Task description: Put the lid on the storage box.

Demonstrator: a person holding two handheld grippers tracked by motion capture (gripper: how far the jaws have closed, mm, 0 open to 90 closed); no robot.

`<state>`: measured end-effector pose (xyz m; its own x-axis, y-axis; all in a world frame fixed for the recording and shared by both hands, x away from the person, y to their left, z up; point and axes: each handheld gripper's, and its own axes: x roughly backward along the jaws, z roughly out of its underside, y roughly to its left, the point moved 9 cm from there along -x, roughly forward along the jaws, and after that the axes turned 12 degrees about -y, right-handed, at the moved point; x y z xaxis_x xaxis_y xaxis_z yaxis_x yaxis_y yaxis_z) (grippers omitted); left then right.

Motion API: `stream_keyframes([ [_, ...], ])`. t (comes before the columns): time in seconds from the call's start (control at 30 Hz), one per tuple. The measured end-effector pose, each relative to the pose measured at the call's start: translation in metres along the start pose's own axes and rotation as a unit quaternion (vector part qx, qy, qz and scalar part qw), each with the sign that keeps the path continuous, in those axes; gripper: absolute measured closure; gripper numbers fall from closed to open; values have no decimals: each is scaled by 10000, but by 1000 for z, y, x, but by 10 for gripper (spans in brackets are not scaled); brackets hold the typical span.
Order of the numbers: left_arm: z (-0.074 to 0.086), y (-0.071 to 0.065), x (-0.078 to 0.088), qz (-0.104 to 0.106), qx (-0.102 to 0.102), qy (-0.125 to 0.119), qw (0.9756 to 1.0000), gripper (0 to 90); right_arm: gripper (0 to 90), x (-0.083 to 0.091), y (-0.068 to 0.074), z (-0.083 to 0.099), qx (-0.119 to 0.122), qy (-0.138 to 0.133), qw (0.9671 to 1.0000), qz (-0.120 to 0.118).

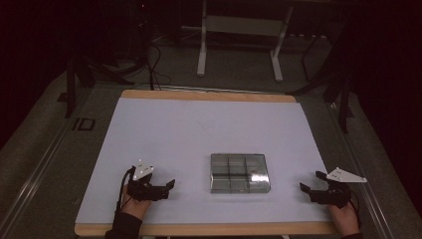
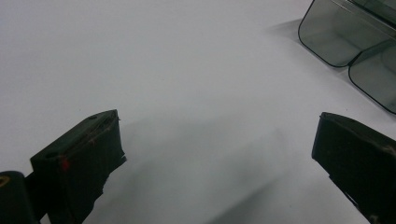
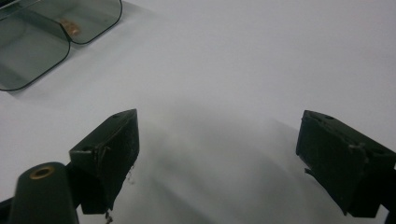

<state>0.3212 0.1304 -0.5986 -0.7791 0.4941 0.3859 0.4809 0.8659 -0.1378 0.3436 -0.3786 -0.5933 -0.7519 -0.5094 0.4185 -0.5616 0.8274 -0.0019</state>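
Observation:
A clear, smoke-tinted compartment box (image 1: 240,173) lies on the white mat (image 1: 199,129), right of centre near the front. My left gripper (image 1: 166,189) rests low at the front left, pointing right toward the box, open with nothing between its fingers. In the left gripper view the box's corner (image 2: 355,37) shows at the upper right beyond the wide-apart jaws. My right gripper (image 1: 309,182) sits at the front right, pointing left toward the box, also open and empty. The right gripper view has the box (image 3: 51,32) at the upper left, with a small copper-coloured piece (image 3: 71,27) inside one compartment.
The mat covers a wood-edged table (image 1: 209,95). Beyond the far edge stand a white metal frame (image 1: 241,37) and cables on a dark floor. Bare mat stretches across the back and left of the table.

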Motion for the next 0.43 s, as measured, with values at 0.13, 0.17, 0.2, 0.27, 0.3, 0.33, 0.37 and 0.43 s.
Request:
stream_keyframes([
  [0.13,0,1,0,1,46,-3,10000,24,135,0,-1,0,-50,15,10000,24],
  [0.17,0,1,0,4,51,-4,10000,24,135,0,-1,0,-55,12,10000,33],
  [0.2,0,1,0,6,58,-6,10000,23,135,0,-1,0,-64,17,10000,23],
  [0.27,0,1,0,4,67,-3,10000,23,136,0,-1,0,-71,28,10000,26],
  [0.3,0,1,0,3,68,-1,10000,24,135,0,-1,1,-70,33,10000,17],
  [0.33,0,1,0,1,71,-1,10000,24,135,-1,-1,1,-69,34,10000,14],
  [0.37,0,2,0,-1,74,-1,10000,24,135,0,-1,1,-71,29,10000,18],
  [0.43,0,2,0,-2,73,-2,10000,24,135,-1,-1,1,-78,31,10000,5],
])
